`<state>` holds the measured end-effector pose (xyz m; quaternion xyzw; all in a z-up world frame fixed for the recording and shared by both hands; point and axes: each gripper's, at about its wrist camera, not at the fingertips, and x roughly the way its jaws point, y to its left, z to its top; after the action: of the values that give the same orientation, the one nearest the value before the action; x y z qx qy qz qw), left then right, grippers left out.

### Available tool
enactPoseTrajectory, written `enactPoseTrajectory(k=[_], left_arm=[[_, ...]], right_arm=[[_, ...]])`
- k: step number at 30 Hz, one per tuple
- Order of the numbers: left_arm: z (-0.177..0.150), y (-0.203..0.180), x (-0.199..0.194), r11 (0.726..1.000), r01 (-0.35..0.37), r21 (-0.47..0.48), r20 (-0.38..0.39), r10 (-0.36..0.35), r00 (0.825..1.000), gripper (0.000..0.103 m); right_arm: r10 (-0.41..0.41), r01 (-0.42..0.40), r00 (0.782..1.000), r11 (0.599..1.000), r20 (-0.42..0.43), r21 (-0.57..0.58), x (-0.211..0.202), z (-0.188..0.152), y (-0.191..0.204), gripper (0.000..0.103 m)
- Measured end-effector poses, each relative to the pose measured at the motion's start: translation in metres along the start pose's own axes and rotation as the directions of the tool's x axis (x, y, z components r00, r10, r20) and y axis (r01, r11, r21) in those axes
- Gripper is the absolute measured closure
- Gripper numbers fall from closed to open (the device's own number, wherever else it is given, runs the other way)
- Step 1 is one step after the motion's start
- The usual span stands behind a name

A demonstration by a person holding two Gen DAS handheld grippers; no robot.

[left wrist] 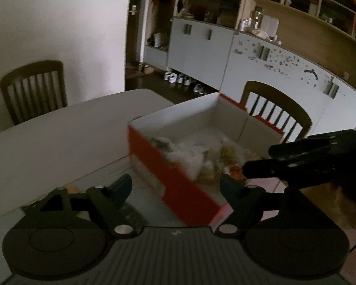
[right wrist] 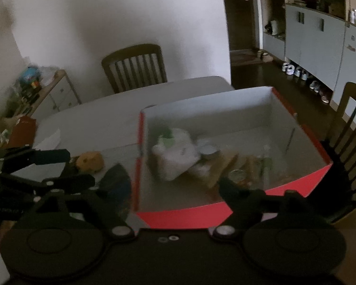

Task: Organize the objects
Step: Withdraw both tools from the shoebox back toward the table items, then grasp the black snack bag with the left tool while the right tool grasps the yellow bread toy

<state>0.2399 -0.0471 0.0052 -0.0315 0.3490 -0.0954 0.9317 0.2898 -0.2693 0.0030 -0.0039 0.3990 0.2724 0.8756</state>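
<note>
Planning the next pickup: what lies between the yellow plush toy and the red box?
In the right wrist view, only bare table separates the yellow plush toy from the red box; a dark blurred object sits just nearer.

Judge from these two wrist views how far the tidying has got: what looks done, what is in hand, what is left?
Done: several packets and a white bag already lie inside the red box. In hand: nothing; the left gripper and right gripper both stand open and empty. Left: a small yellowish item lies on the table beside the box, and probably goes in next.
</note>
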Motion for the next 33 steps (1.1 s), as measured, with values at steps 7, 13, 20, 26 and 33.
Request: enactPoseTrajectory(k=[7, 13, 20, 26, 33], left_arm=[[-0.026, 0.041, -0.011, 0.997, -0.069, -0.03, -0.027, 0.068, 0.997, 0.019], [-0.046, 0.075, -0.019, 0.988, -0.137, -0.065, -0.027, 0.135, 0.99, 0.0], [-0.062, 0.123, -0.018, 0.967, -0.207, -0.151, -0.049, 0.202, 0.978, 0.0], [-0.071, 0.153, -0.006, 0.949, -0.269, -0.164, -0.061, 0.263, 0.963, 0.0], [-0.079, 0.178, 0.017, 0.933, -0.334, -0.136, -0.093, 0.324, 0.941, 0.0]], right_arm=[[0.015, -0.015, 1.0, 0.999, -0.02, -0.034, 0.011, -0.008, 0.041, 0.008], [0.017, -0.019, 0.999, 0.998, -0.036, -0.062, 0.026, -0.008, 0.073, 0.006], [0.019, -0.024, 0.998, 0.995, -0.058, -0.092, 0.053, 0.0, 0.107, 0.006], [0.016, -0.026, 0.997, 0.992, -0.079, -0.124, 0.08, 0.01, 0.136, 0.007], [0.01, -0.027, 0.993, 0.989, -0.116, -0.148, 0.118, 0.018, 0.159, 0.007]])
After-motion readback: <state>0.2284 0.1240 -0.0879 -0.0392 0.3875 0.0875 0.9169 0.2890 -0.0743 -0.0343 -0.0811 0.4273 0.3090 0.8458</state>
